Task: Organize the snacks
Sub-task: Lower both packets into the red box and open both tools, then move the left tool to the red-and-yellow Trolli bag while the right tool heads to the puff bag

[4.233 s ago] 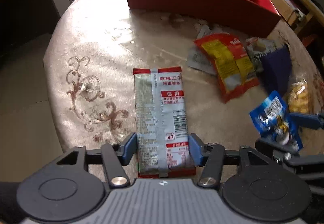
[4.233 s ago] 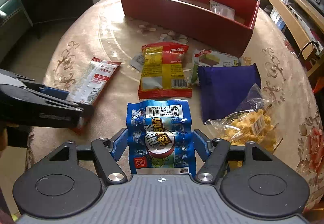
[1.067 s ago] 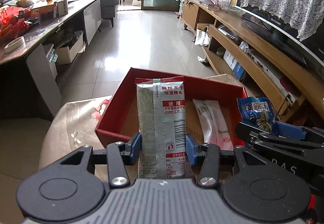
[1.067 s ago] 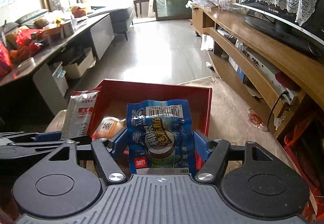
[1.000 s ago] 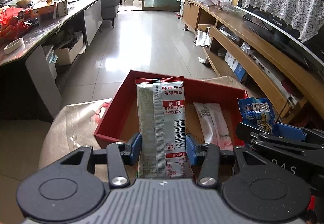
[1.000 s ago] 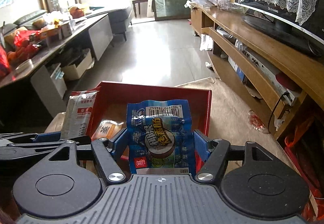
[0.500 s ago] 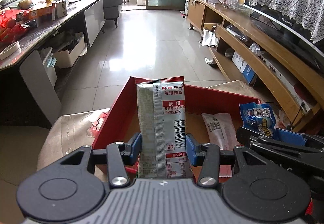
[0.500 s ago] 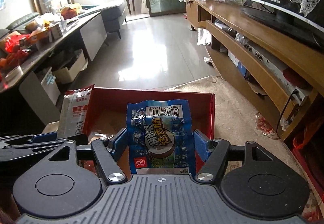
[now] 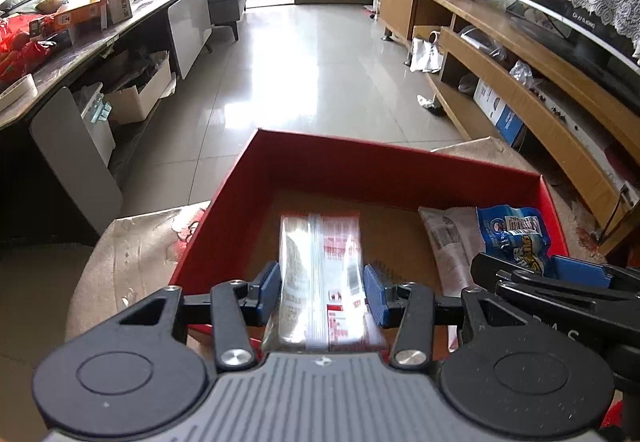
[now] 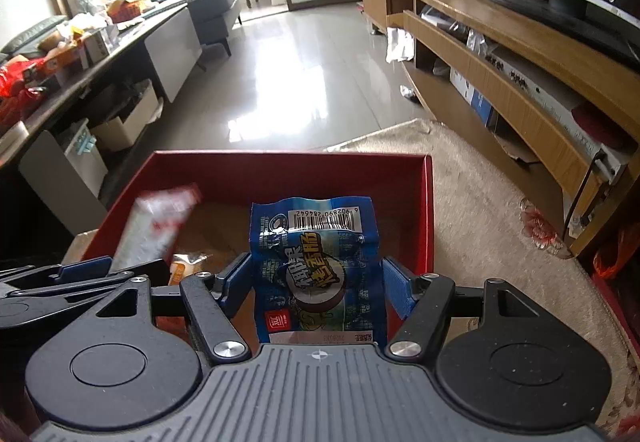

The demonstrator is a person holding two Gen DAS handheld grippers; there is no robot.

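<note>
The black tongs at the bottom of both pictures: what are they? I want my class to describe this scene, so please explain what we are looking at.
There is no robot here. A person holds a pair of hand-operated tongs in each hand, and each pair carries a wide-angle camera looking forward along its two blue-tipped fingers.

One picture is from the left tongs, the other from the right tongs. That is why each picture shows its own tongs at the bottom and the other pair at one side.

Both point into a red box on a table with a beige cloth. The right tongs grip a blue packet. A silver and red packet sits between the left tongs, too blurred to tell if it is gripped. A pale packet already lies in the box.
</note>
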